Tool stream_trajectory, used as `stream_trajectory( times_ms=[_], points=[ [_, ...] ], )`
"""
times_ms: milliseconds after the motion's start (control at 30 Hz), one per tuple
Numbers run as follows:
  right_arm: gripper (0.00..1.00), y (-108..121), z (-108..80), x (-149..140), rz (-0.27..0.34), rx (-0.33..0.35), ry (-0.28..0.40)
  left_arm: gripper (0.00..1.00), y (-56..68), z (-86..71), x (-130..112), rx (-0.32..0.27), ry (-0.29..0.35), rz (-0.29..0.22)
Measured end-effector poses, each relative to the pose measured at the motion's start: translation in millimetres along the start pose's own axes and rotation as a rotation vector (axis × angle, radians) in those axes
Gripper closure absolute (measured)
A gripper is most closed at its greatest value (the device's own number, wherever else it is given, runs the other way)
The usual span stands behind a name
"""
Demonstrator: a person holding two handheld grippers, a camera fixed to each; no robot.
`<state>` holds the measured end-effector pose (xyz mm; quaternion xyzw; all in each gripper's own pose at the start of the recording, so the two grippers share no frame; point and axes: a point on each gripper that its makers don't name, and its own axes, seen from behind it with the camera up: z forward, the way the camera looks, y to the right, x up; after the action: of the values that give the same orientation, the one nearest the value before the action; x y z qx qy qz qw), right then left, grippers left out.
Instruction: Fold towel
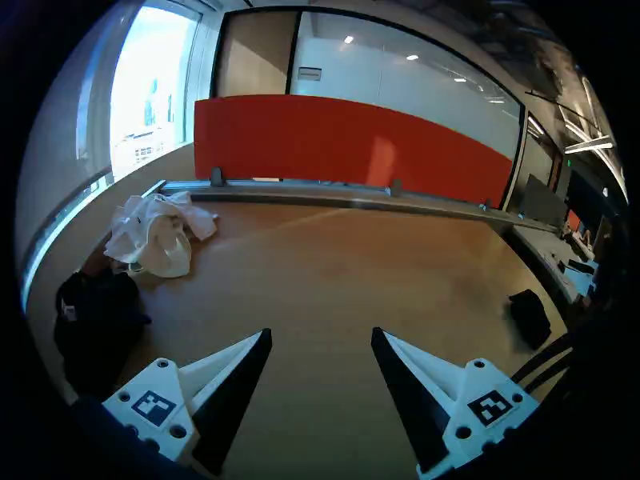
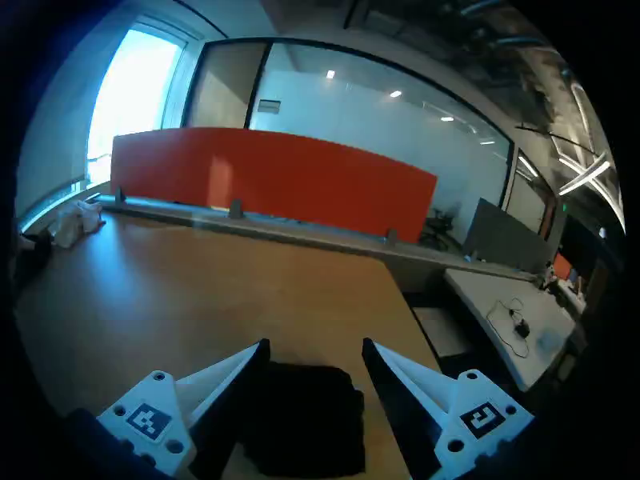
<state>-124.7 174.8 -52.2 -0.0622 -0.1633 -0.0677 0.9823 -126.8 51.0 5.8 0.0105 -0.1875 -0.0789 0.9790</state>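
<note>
Towel (image 2: 300, 416) noted as plain black. Table (image 2: 200, 280) recorded as tan wood. Divider panel (image 2: 272, 180) seen orange-red. Crumpled cloth (image 1: 156, 232) logged white. Right gripper (image 2: 314, 344) white, black-lined, marked with black-and-white squares.

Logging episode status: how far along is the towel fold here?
Done, apparently: the black towel lies in a compact folded stack near the table edge. In hand: nothing; the right gripper is open with the towel between its fingers, and the left gripper is open over bare wood. Left: a crumpled white cloth at the far corner is unfolded, if it counts.
</note>
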Motion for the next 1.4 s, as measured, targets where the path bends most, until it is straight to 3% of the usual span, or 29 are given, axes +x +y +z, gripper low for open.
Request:
stream_trajectory(
  times_ms=[233,500,900,1400],
  points=[
    [0.11,-37.7,3.7,40.5,0.059,0.031,0.106,0.08,-1.7,3.0,29.0,0.014,0.123,0.011],
    [0.03,-69.2,3.7,72.1,0.111,0.042,0.192,0.08,-0.2,2.9,53.8,0.024,0.227,0.027],
    [0.0,-115.0,-2.6,105.9,0.192,0.067,0.261,0.08,-6.0,1.8,71.8,0.034,0.299,0.009],
    [0.0,-157.1,-0.5,126.3,0.208,0.095,0.307,0.08,-6.6,0.3,88.9,0.021,0.395,0.022]
  ],
)
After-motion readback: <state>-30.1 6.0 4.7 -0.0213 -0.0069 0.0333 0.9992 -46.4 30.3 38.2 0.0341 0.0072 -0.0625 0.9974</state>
